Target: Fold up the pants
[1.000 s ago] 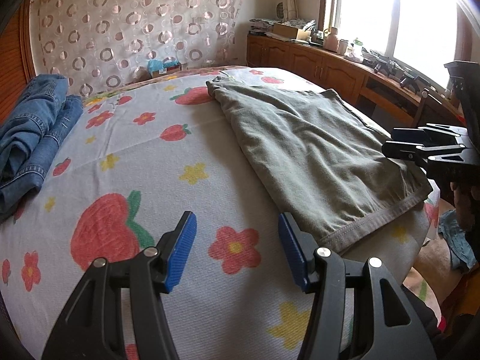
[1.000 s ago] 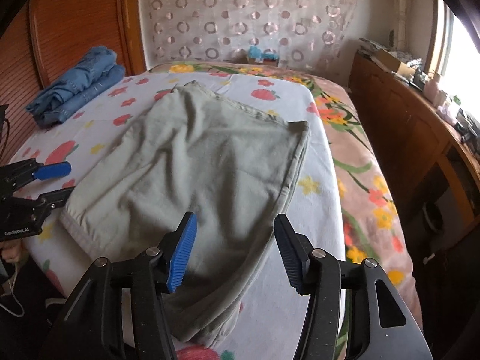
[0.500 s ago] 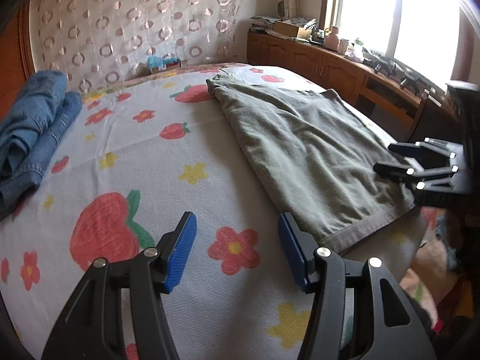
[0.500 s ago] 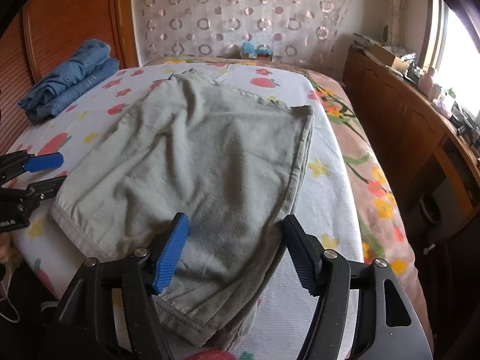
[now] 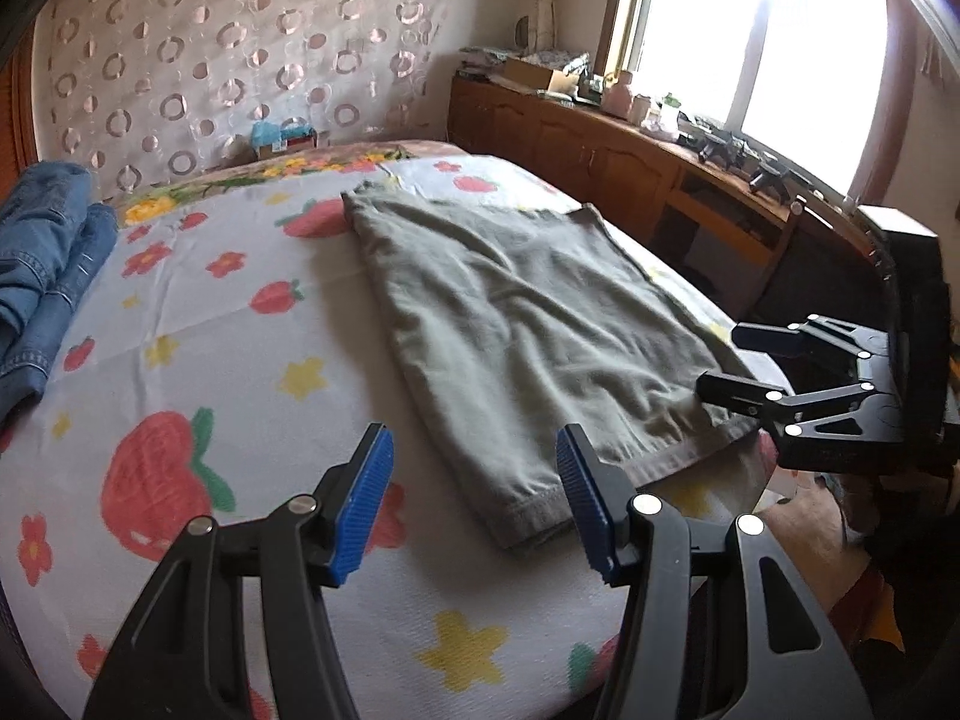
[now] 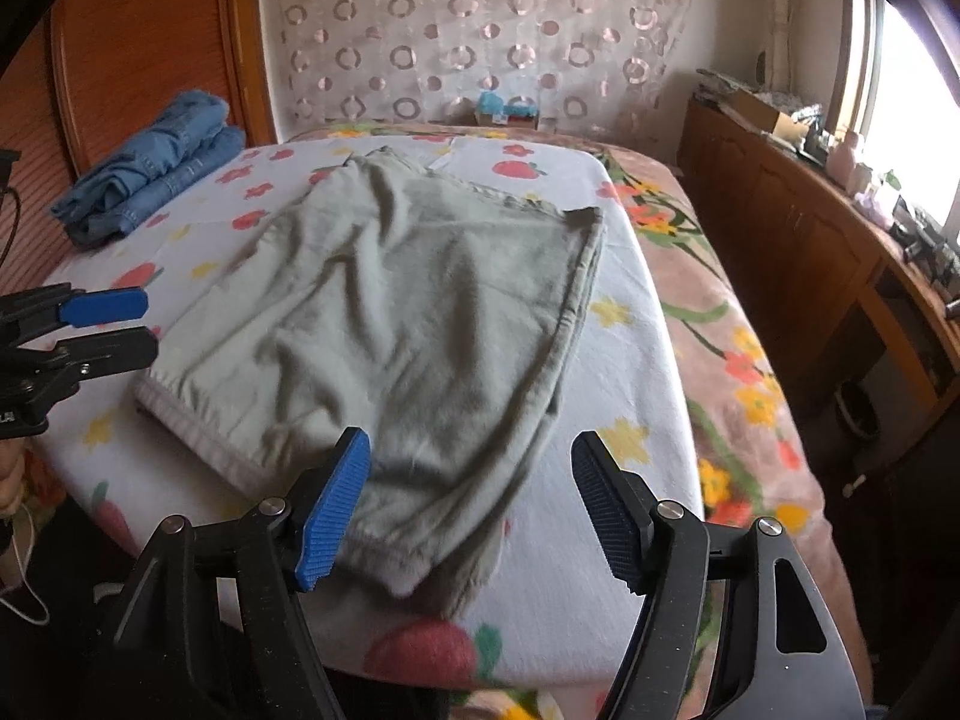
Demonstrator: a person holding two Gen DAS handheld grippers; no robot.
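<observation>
**Right wrist view: right tool spreads wider and closes in on the near hem of the pants**

Right wrist view, lower centre: the right tool has its jaws opening, wider than a second ago, and it has crept forward over the near hem. The grey-green pants now run between the blue pads in frame, but the pads don't press on cloth, so nothing is gripped. The pants lie flat, already doubled leg on leg, in the middle of the frame on the bed with its fruit-and-flower sheet, near hem at the bed's front edge.

Left wrist view: the left tool sits spread and empty at bottom centre, same gap as before, barely shifted, its right pad just beside the near left corner of the pants. The right tool shows at right mid-frame, further in over the hem corner than earlier.

Folded blue jeans sit upper left, well apart.

Judgement: both tools are lining up on the two near hem corners; the next fold hasn't started. Likely need: lower, pinch both corners, carry toward the far waistband. Risk: catching only the top layer.
</observation>
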